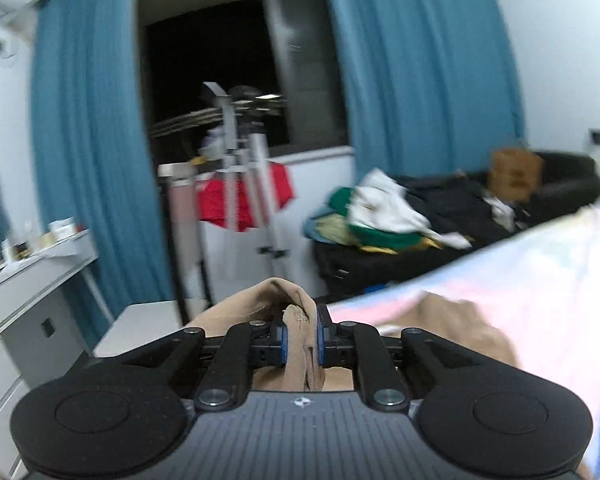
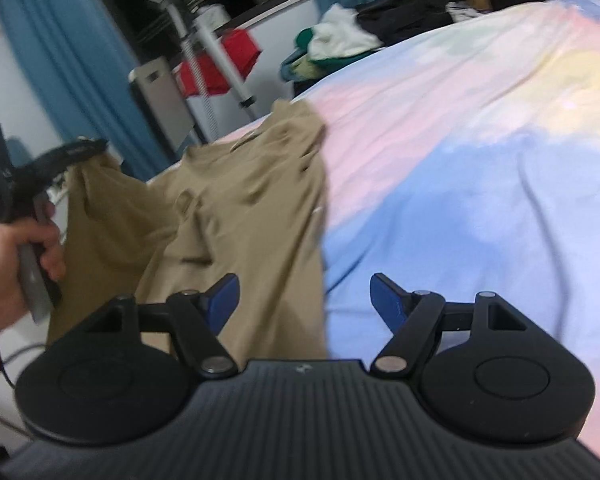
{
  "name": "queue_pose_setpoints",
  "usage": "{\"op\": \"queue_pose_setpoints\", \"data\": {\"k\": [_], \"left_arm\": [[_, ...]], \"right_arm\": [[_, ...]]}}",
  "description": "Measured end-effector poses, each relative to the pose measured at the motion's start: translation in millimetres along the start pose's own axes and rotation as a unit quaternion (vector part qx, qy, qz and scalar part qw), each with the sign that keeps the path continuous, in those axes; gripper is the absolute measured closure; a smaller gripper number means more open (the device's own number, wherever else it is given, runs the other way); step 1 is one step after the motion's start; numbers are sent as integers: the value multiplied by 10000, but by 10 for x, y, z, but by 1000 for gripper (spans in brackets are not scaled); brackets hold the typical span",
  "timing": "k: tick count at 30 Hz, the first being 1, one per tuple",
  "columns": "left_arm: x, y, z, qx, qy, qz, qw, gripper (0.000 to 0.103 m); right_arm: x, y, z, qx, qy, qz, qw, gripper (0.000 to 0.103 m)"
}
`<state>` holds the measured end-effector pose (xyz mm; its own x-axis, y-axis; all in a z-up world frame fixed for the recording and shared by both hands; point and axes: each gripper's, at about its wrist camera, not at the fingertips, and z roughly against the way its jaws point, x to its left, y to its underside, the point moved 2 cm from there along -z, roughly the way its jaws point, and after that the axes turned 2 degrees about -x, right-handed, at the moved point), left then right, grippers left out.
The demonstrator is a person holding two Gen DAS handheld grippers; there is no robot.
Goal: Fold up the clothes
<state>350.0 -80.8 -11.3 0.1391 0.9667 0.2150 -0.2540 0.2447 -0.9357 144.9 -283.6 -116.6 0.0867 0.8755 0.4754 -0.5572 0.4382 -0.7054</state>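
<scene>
The right gripper [image 2: 305, 300] stood wide, its 2 blue pads well apart and holding nothing, just above the near hem of the shirt [image 2: 252, 216]. The left gripper [image 1: 302, 334] was clamped on a bunched fold of the same tan shirt [image 1: 292, 312]; in the right wrist view the left gripper [image 2: 88, 146], held by a hand [image 2: 16, 256], lifted 1 side of the shirt off the bed edge.

The shirt lay lengthwise on the bed [image 2: 480, 168], its right part flat on the sheet and its left part raised and draped from the left gripper. It was not squared into a finished fold.

Judged step: 1 side of the shirt was in carry, either being laid across the body for a fold or being lifted to spread the garment flat. The pictures do not settle which. In either case the next move called for the free right gripper to take or pin a second point of the cloth, so that the lifted side came down without wrinkling.

Farther off, the sheet to the right of the shirt was bare. Beyond the bed edge stood a drying rack [image 2: 216, 52] with a red garment [image 2: 236, 60], and a pile of clothes [image 2: 332, 46] on a dark sofa [image 1: 560, 176]. Blue curtains [image 1: 420, 72] hung behind. None of these reached the shirt. The frames were motion-blurred, so fine seams could not be read.
</scene>
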Motion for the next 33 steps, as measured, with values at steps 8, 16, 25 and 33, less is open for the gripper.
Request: {"op": "queue_pose_setpoints", "data": {"k": [8, 16, 25, 33], "left_arm": [[-552, 401, 22, 490, 635, 443, 9958, 50], [-297, 832, 827, 929, 960, 944, 9865, 37], [103, 1151, 2214, 958, 1084, 1091, 9834, 35], [439, 1207, 2382, 692, 957, 1233, 9853, 35]], "right_arm": [[-225, -34, -37, -79, -16, -181, 9998, 29], [-213, -42, -42, -188, -372, -211, 9989, 29], [211, 99, 150, -510, -970, 847, 9904, 29], [790, 3, 272, -573, -1280, 1383, 9804, 42]]}}
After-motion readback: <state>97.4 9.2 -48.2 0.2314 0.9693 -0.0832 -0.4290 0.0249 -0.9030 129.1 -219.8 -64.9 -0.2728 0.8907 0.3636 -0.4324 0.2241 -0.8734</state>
